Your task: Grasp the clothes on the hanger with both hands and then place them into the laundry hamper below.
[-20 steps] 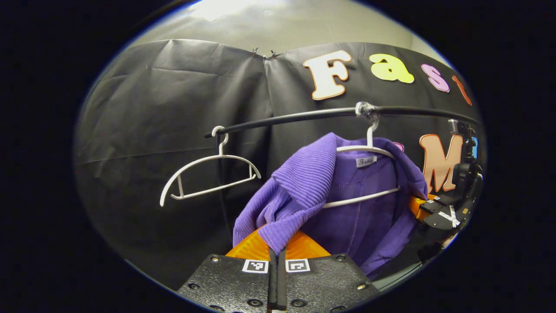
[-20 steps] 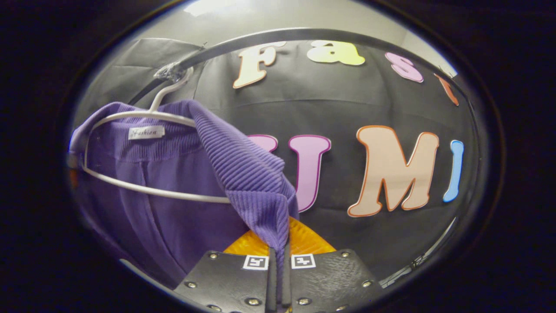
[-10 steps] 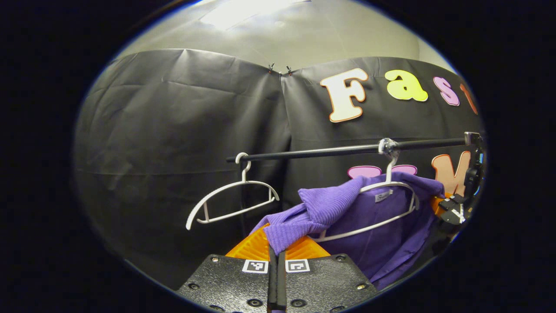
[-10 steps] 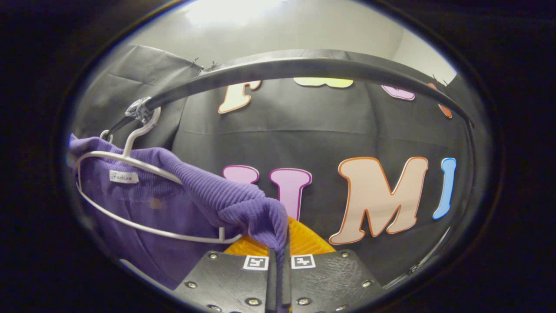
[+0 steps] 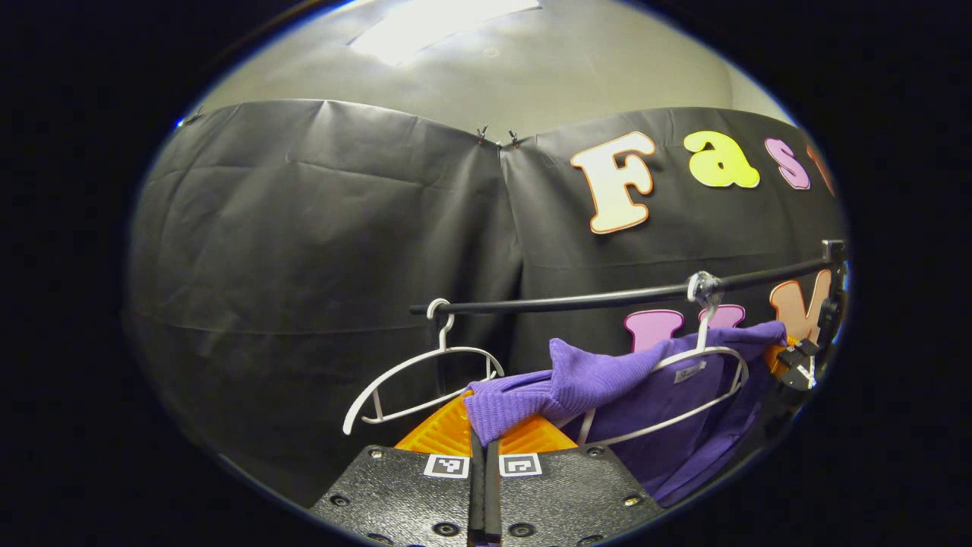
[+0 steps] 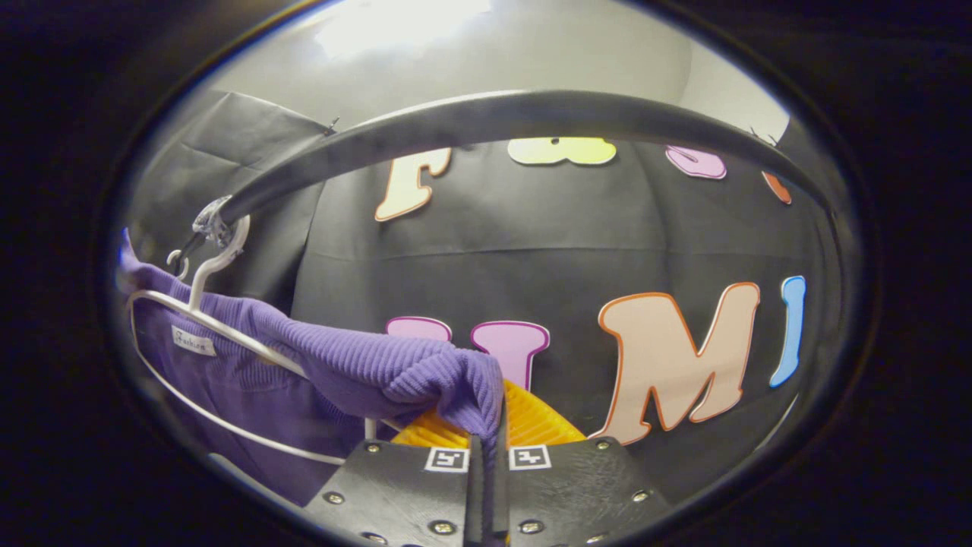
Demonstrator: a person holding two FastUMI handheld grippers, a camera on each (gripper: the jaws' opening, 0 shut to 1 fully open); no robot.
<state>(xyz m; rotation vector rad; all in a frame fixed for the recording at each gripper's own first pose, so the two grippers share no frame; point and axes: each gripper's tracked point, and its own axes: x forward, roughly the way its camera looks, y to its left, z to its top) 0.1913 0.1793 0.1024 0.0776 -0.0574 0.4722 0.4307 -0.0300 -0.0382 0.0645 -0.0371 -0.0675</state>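
Pinching the purple garment (image 5: pixel 577 376) are both tools, left tool (image 5: pixel 484 456) and right tool (image 6: pixel 490 448) (hanger (image 5: pixel 702 357) is hanging on the rail (image 5: pixel 607 298)).

The garment (image 5: pixel 577 380) is purple, with a ribbed knit along its edge and a smoother, darker purple body, and it bears a small white label (image 6: pixel 192 341). Both hangers are white, the bare hanger (image 5: pixel 410 380) and the hanger (image 6: pixel 220 334) under the garment; the rail (image 5: pixel 607 298) is black. The wall (image 5: pixel 304 251) is black cloth, and the ceiling (image 5: pixel 531 68) is pale grey.
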